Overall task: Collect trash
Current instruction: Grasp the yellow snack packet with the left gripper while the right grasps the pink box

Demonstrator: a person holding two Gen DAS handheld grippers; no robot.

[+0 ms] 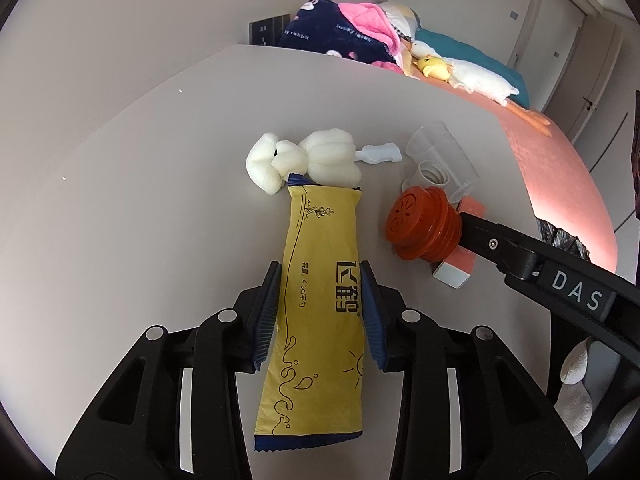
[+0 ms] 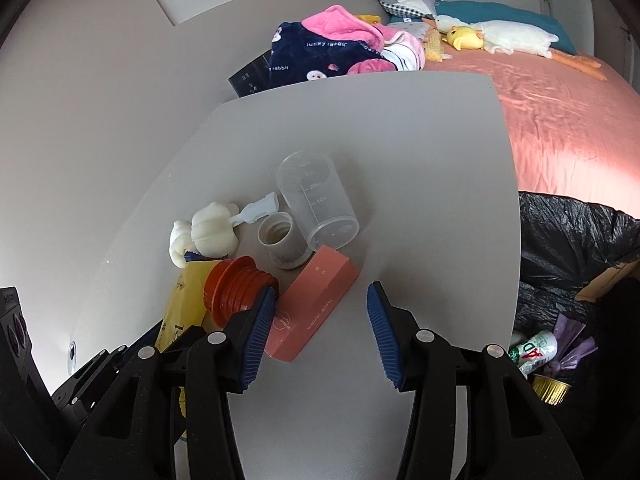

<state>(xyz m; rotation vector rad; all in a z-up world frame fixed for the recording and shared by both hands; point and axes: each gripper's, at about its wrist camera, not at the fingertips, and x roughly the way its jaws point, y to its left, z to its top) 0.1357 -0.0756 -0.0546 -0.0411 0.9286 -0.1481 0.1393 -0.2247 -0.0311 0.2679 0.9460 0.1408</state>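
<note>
Trash lies in a loose cluster on the grey desk (image 2: pixel 420 152), nearer its right edge than its left. From the left wrist view, the left tongs (image 1: pixel 320 312) have both blue pads pressed against the sides of a long yellow sachet (image 1: pixel 316 320), so they are clenched on it; the sachet's far end touches a white foam wad (image 1: pixel 304 162). That view also shows the tip of the right tongs' finger resting against a red ribbed cap (image 1: pixel 424 226), with a pink box (image 1: pixel 460 264) beneath it.

Only the right wrist view reveals the right tongs (image 2: pixel 322 332) released, their pads wide apart: the left pad touches the red ribbed cap (image 2: pixel 236 284), the pink box (image 2: pixel 316 304) lies between the pads but nearer the left one, and the right pad hangs over bare desk. Beyond the box lie a clear measuring cup (image 2: pixel 316 200) on its side, a grey bottle neck (image 2: pixel 280 240) and a small white plastic vial (image 2: pixel 258 210). Past the desk's right edge, a black bin bag (image 2: pixel 576 240) stands open with a white-and-green bottle (image 2: pixel 534 350) and a gold tin (image 2: pixel 552 388) inside, things the left view barely catches.
</note>
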